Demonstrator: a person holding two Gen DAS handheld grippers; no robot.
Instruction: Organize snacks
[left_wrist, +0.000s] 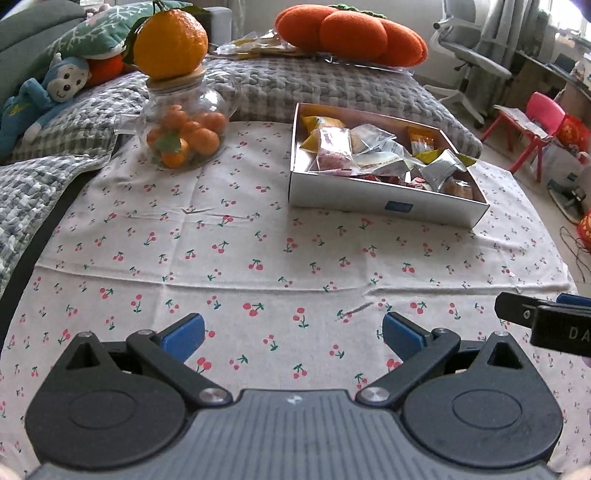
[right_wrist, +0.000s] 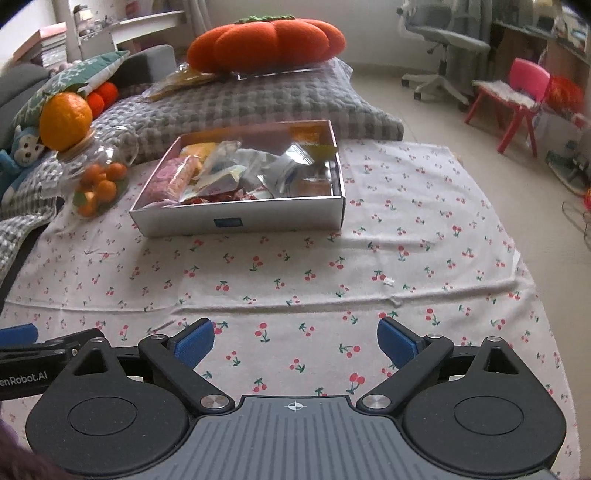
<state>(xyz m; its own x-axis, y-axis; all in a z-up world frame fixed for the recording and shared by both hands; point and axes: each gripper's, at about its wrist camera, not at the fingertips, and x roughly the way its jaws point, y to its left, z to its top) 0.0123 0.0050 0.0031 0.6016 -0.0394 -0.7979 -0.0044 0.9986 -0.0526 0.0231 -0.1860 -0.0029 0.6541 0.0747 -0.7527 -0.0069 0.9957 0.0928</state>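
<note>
A white cardboard box (left_wrist: 384, 205) (right_wrist: 236, 221) stands on the cherry-print cloth (left_wrist: 258, 258) (right_wrist: 332, 280). It holds several wrapped snack packets (left_wrist: 373, 155) (right_wrist: 236, 173). My left gripper (left_wrist: 293, 338) is open and empty, low over the cloth, well short of the box. My right gripper (right_wrist: 295, 341) is open and empty too, near the cloth's front. The right gripper shows at the right edge of the left wrist view (left_wrist: 546, 317). The left gripper shows at the left edge of the right wrist view (right_wrist: 22, 343).
A glass jar of small oranges (left_wrist: 184, 125) (right_wrist: 99, 177) with a big orange on its lid stands left of the box. Behind are a grey blanket (left_wrist: 295, 85), an orange pumpkin cushion (left_wrist: 351, 33) (right_wrist: 266, 40) and a blue plush toy (left_wrist: 40, 99). A pink chair (right_wrist: 517, 99) stands on the floor at right.
</note>
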